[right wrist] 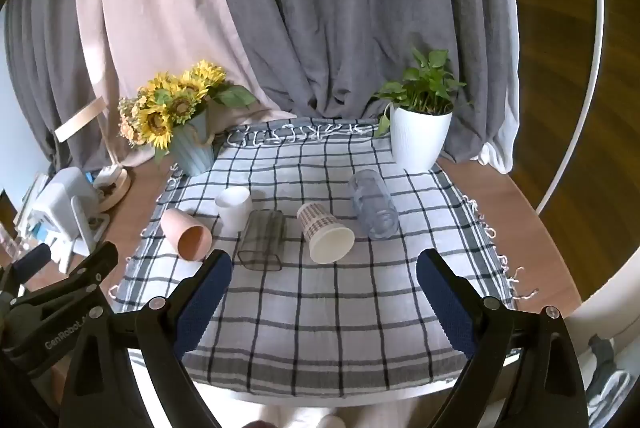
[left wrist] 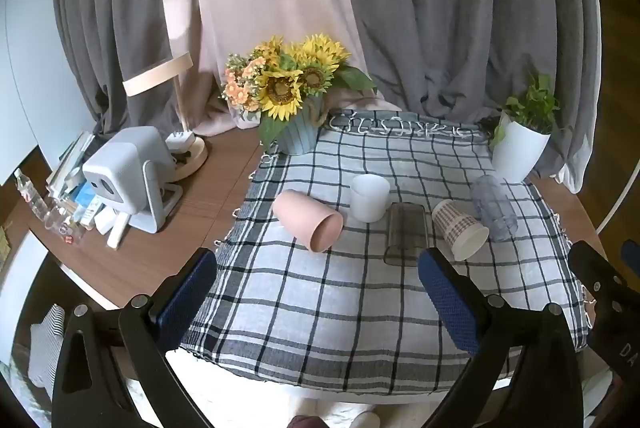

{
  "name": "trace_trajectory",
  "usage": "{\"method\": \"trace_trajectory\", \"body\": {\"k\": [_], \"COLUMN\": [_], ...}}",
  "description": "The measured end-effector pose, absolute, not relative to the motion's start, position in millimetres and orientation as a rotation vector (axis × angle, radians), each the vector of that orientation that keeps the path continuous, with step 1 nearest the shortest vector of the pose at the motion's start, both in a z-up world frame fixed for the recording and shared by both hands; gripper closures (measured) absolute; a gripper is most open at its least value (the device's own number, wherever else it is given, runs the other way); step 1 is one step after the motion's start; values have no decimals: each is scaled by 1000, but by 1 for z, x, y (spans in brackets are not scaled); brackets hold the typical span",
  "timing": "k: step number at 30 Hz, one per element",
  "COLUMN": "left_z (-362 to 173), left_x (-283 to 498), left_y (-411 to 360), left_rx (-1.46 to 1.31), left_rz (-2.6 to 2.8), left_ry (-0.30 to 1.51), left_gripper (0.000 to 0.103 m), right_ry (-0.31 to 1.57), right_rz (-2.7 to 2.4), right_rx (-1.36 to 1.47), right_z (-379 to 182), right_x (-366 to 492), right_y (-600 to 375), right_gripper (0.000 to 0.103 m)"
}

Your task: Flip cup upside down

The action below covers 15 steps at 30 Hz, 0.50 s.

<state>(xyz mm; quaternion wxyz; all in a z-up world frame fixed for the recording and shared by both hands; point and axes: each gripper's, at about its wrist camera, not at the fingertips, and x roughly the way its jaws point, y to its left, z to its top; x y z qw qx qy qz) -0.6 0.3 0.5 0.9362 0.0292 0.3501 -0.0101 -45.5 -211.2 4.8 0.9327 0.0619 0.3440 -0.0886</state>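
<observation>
Checked grey-and-white cloth (left wrist: 360, 308) covers the table in the left wrist view, and five cups sit in a loose row across its middle. The pink cup (left wrist: 308, 224) lies on its side with its mouth toward the camera; the white cup (left wrist: 370, 197) stands just behind and right of it, with its wider end up. Right of those lie the smoky clear cup (left wrist: 405, 238), the patterned paper cup (left wrist: 460, 229) and the bluish clear cup (left wrist: 493, 207), all on their sides. The left gripper (left wrist: 318, 302) hangs over the near part of the cloth, jaws spread wide with nothing between them; the cups lie beyond its fingertips, the pink cup and smoky cup roughly ahead of the gap. Only this view shows the clutter on the bare wood at left clearly: a grey device (left wrist: 128, 176) and small bottles (left wrist: 44, 204). The sunflower pot (left wrist: 298, 136) stands at the cloth's far left corner.

The right wrist view shows the same row shifted left, and gives the fuller look at the white plant pot (right wrist: 418, 138) at the far right corner. The right gripper (right wrist: 324, 298) is also wide apart and holds nothing. The patterned paper cup (right wrist: 326, 238) and smoky clear cup (right wrist: 262, 240) lie ahead of its gap, untouched; the pink cup (right wrist: 186, 234) lies off beyond its left finger.
</observation>
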Motion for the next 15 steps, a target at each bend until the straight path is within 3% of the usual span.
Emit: {"method": "trace_trajectory", "body": {"k": [15], "left_z": [5], "left_x": [-2], "left_y": [-2], "left_rx": [65], "left_rz": [-13], "left_ry": [711], "left_gripper": [0], "right_ry": [690], "right_rz": [-181], "right_rx": [119], "right_z": [8], "right_x": [-52], "right_y": [-212], "right_gripper": [9]}}
